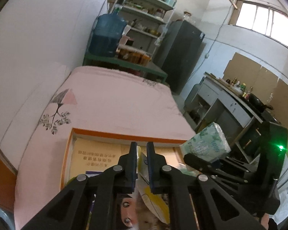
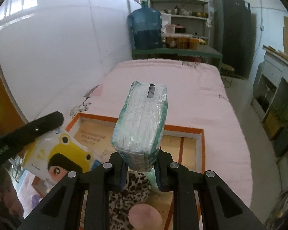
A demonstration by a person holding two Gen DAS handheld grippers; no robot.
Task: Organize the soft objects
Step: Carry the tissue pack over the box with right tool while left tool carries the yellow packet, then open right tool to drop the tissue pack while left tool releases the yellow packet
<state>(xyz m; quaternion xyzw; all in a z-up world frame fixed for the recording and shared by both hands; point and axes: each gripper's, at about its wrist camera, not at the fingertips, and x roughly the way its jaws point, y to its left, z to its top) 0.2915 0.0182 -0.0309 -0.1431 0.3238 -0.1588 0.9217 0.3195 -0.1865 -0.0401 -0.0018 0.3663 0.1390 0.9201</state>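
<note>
left gripper [image 1: 142,164] clamped on the edge of a yellow cartoon tissue pack [image 2: 63,153], held above an orange-rimmed cardboard box [image 2: 182,128] on the pink bed [image 2: 192,88]. right gripper [image 2: 140,174] clamped on a green tissue pack [image 2: 142,118], also above the box; leopard-print plush [image 2: 128,191] lies inside, beneath it.

1. Daylight is pouring in from a window [image 1: 263,22] at two o'clock in the left wrist view — its panes are blowing out to white.
2. The white wall [image 2: 57,48] is picking up soft window reflections at ten o'clock in the right wrist view.
3. Both views are bending strongly at the rims, with black corners.
4. A green LED [image 1: 281,147] is flaring at four o'clock — slight blur is softening nearby edges.
</note>
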